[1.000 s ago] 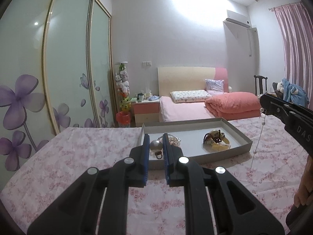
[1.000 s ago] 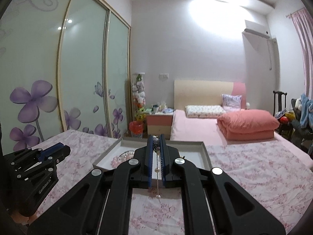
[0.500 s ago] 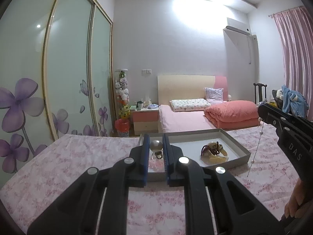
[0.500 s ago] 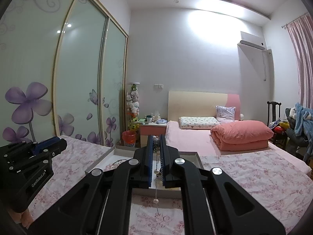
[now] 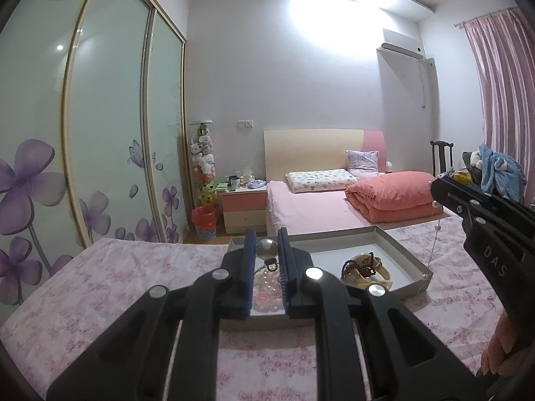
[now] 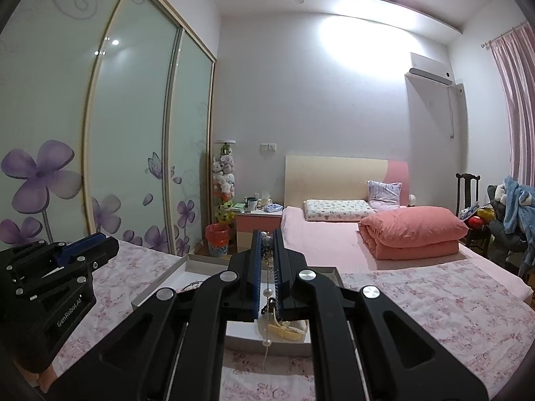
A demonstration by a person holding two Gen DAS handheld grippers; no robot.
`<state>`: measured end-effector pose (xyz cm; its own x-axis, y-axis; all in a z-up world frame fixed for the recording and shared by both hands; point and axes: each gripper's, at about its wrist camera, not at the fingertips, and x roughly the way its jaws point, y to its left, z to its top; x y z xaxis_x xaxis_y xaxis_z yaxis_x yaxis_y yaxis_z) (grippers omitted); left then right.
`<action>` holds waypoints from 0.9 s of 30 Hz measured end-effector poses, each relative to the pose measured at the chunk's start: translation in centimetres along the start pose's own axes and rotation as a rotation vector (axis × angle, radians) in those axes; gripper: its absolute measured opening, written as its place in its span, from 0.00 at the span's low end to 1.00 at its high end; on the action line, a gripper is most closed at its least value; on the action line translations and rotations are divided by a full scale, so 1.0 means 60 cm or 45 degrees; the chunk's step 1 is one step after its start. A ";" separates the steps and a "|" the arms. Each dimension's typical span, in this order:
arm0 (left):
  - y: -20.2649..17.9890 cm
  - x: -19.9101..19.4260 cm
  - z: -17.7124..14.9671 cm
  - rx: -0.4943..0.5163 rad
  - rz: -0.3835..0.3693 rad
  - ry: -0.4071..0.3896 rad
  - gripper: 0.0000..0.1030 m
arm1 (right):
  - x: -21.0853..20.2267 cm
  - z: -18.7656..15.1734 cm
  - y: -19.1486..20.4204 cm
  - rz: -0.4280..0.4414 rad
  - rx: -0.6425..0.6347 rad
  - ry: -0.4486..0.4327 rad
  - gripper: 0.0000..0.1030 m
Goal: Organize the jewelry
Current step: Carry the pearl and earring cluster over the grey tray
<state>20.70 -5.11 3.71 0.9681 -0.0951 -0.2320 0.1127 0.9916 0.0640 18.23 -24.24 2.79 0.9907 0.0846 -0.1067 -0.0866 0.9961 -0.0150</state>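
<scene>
The left claw (image 5: 266, 250) is pinched narrow on a large pearl pendant (image 5: 266, 248), held in the air above the near left corner of the shallow grey tray (image 5: 406, 255) that sits on the flowered bedspread (image 5: 110, 287). Below it in the tray lies a pink bead bracelet (image 5: 266, 292); further right lies a cream bangle tangled with dark beads (image 5: 364, 269). At the right, the right claw (image 6: 266, 250) grips a thin pearl-strung chain (image 6: 267, 314) that dangles past the tray's right edge. Both pieces seem mid-carry; next each probably needs lowering over bare tray floor, with the chain gathered in before release.
</scene>
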 end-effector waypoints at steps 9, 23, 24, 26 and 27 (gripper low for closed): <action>-0.002 0.064 -0.003 -0.026 -0.012 0.031 0.13 | 0.062 -0.006 -0.002 -0.024 0.016 0.027 0.07; -0.006 0.192 -0.009 -0.088 -0.027 0.146 0.13 | 0.173 -0.028 -0.016 0.026 0.111 0.198 0.07; -0.005 0.198 -0.012 -0.091 -0.032 0.158 0.13 | 0.178 -0.033 -0.018 0.029 0.122 0.219 0.07; -0.009 0.211 -0.017 -0.087 -0.042 0.183 0.13 | 0.188 -0.042 -0.018 0.036 0.133 0.254 0.07; -0.011 0.216 -0.019 -0.085 -0.048 0.194 0.13 | 0.191 -0.045 -0.020 0.038 0.136 0.268 0.07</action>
<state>32.93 -6.87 -0.46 0.9178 -0.1229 -0.3774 0.1281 0.9917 -0.0114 29.40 -24.52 -1.13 0.9431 0.1186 -0.3105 -0.0931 0.9911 0.0956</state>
